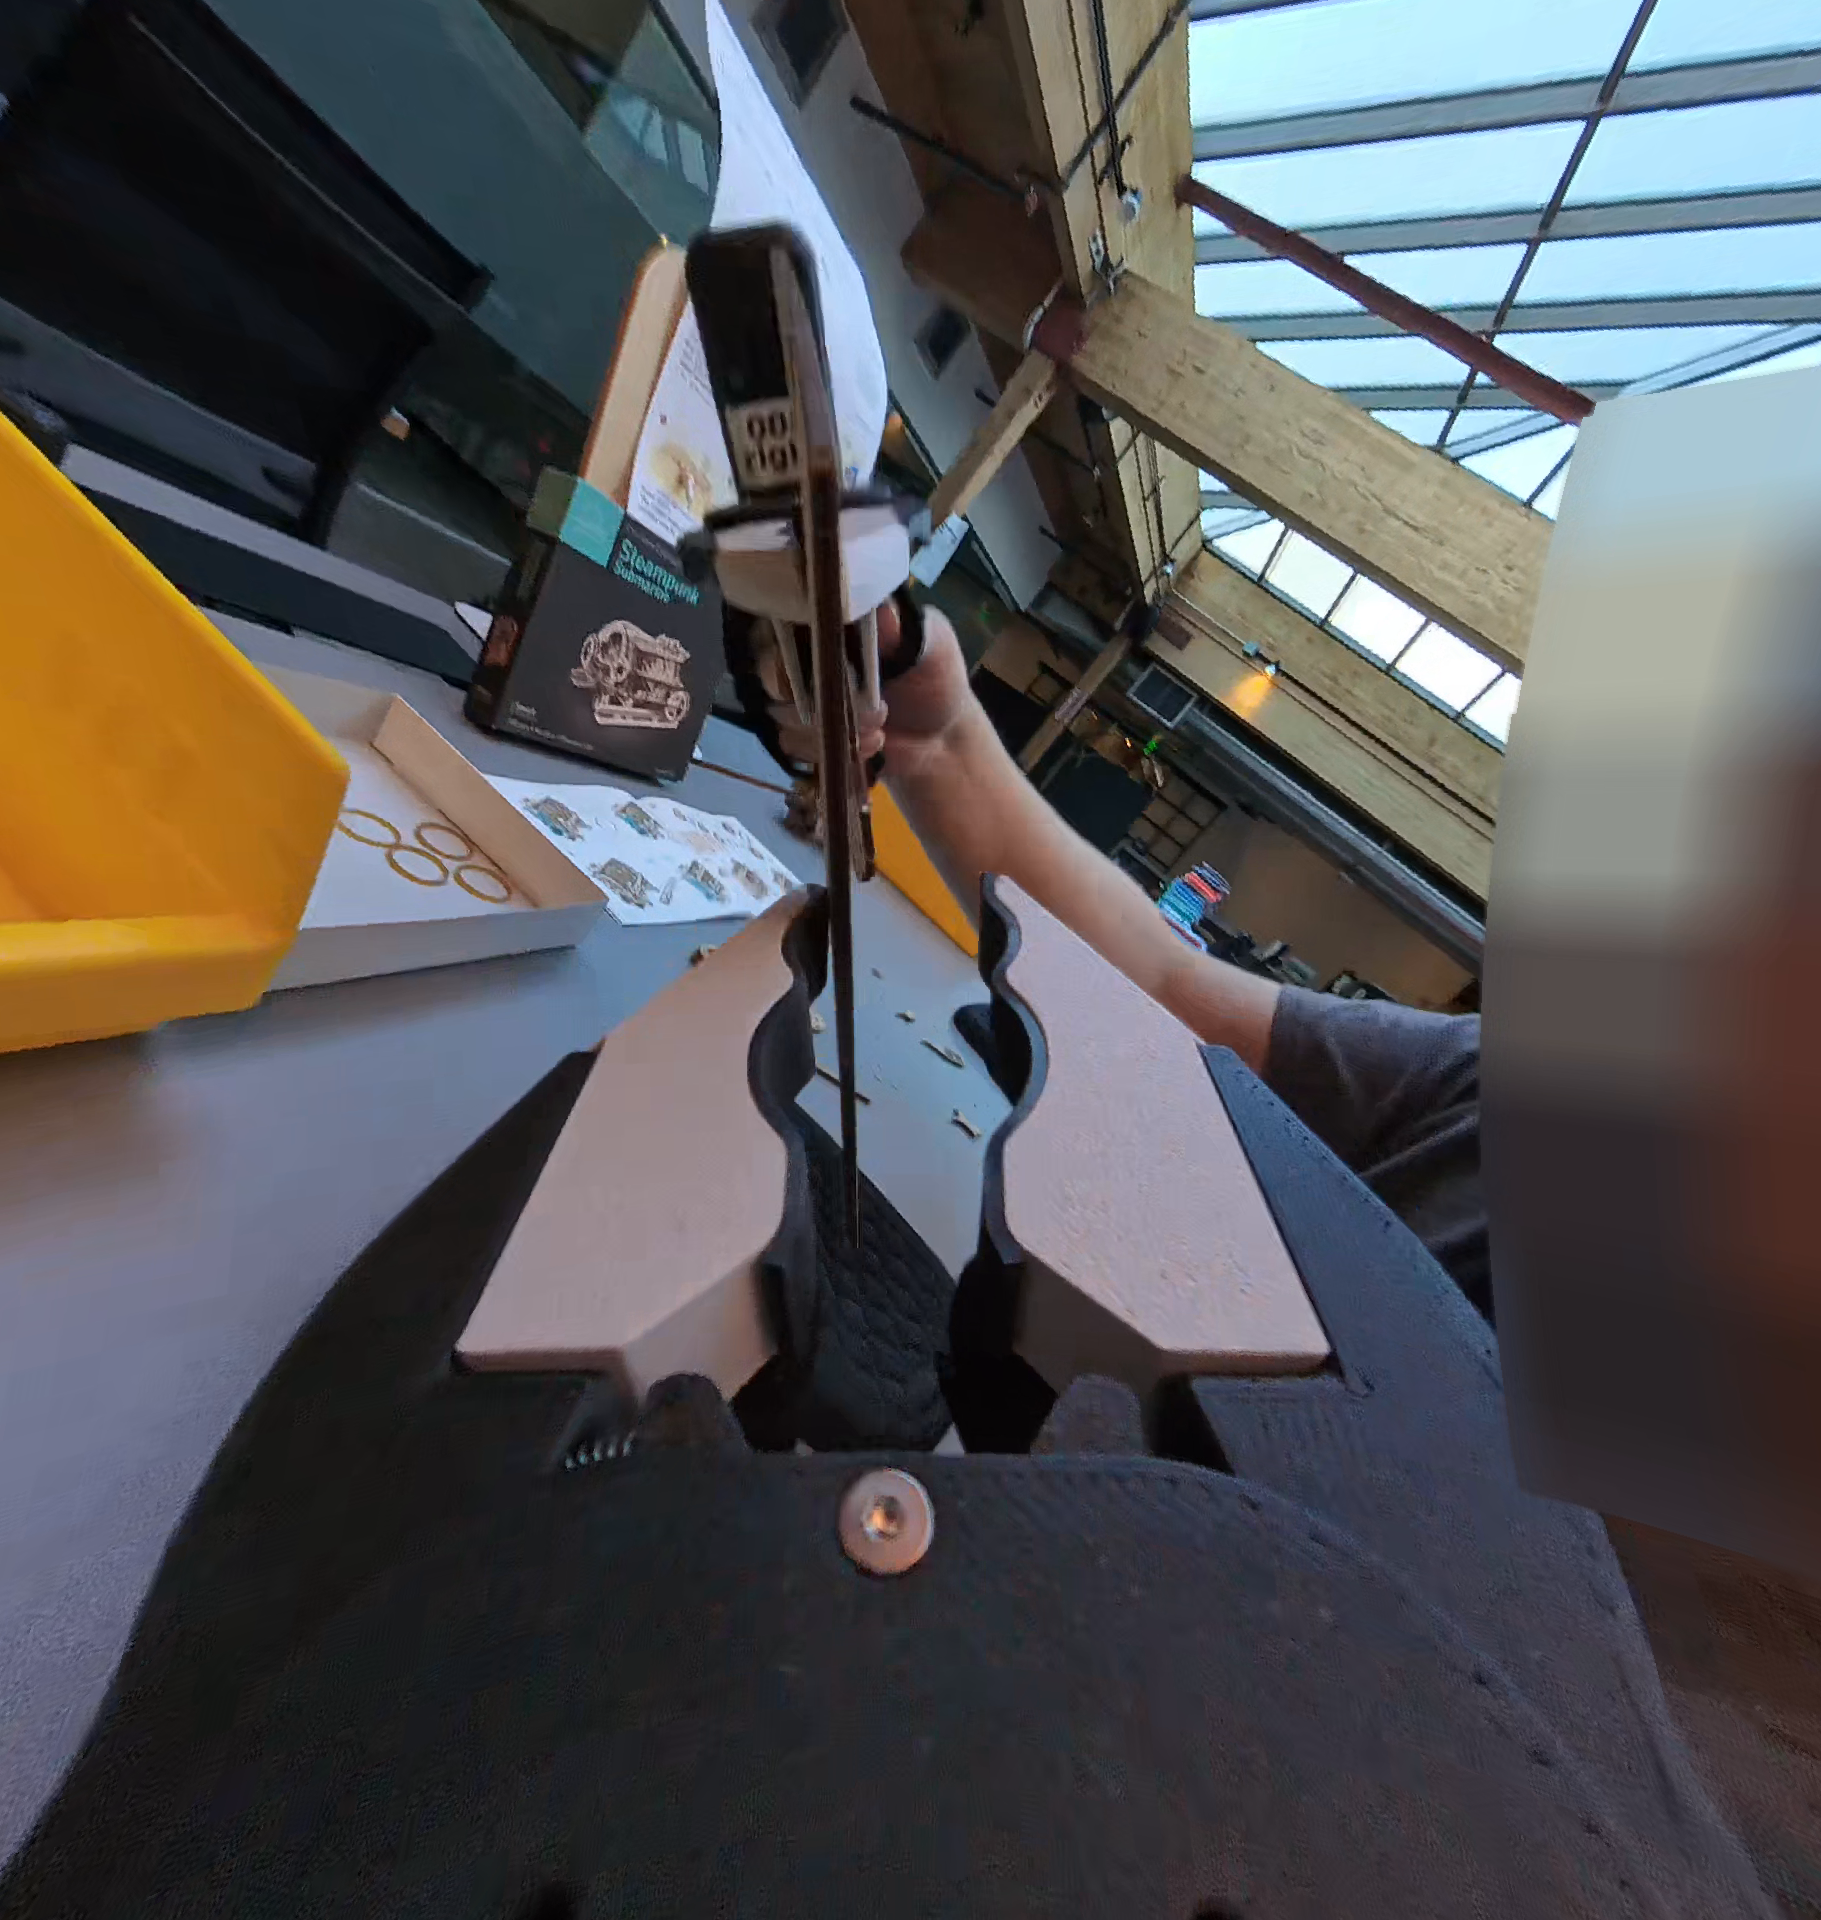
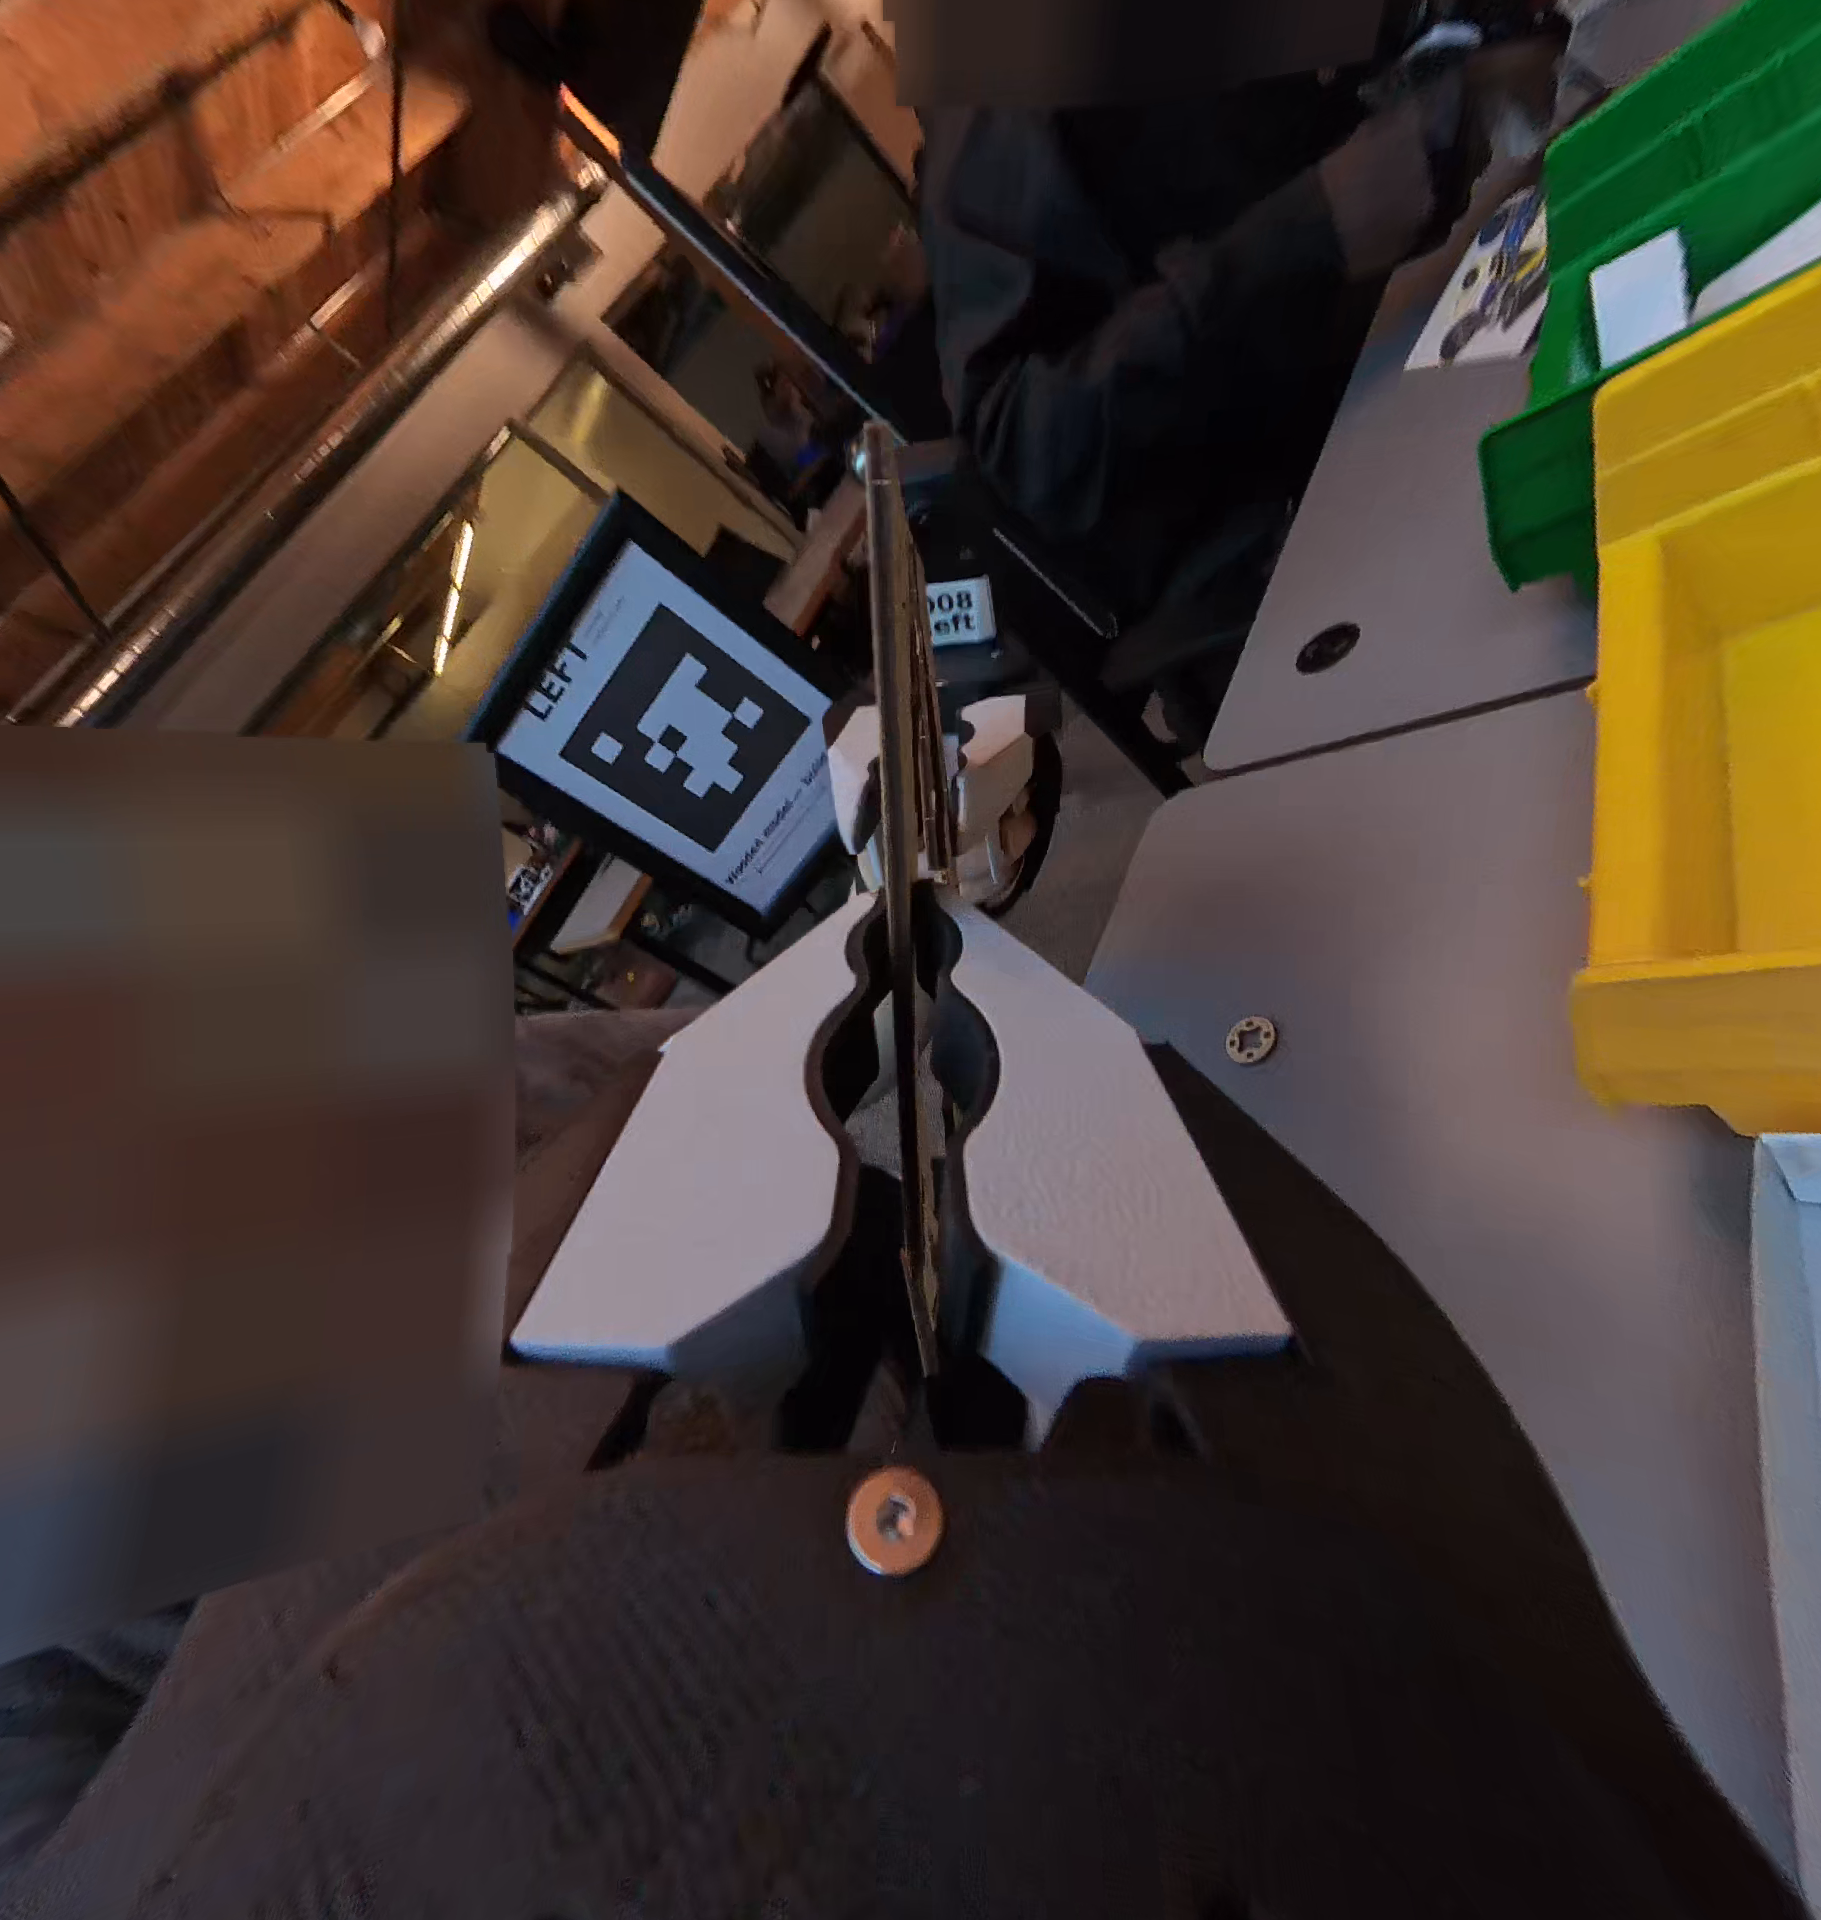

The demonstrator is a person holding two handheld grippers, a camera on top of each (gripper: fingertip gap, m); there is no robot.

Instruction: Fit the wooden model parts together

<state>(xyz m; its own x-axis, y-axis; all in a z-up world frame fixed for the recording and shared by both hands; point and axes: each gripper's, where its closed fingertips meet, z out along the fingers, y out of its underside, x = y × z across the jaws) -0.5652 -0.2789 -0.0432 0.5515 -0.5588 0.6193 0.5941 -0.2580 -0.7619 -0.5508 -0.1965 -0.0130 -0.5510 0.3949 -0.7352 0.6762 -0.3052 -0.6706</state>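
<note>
Left claw spread, a thin dark wooden model sheet edge-on against its left finger only. Right claw pinches that sheet, held above the grey surface. Beyond: yellow plastic bin, dark kit box.

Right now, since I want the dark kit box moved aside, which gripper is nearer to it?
Right. The right gripper is raised beside the dark kit box, holding the wooden sheet; the left gripper sits back, booklet between.
</note>
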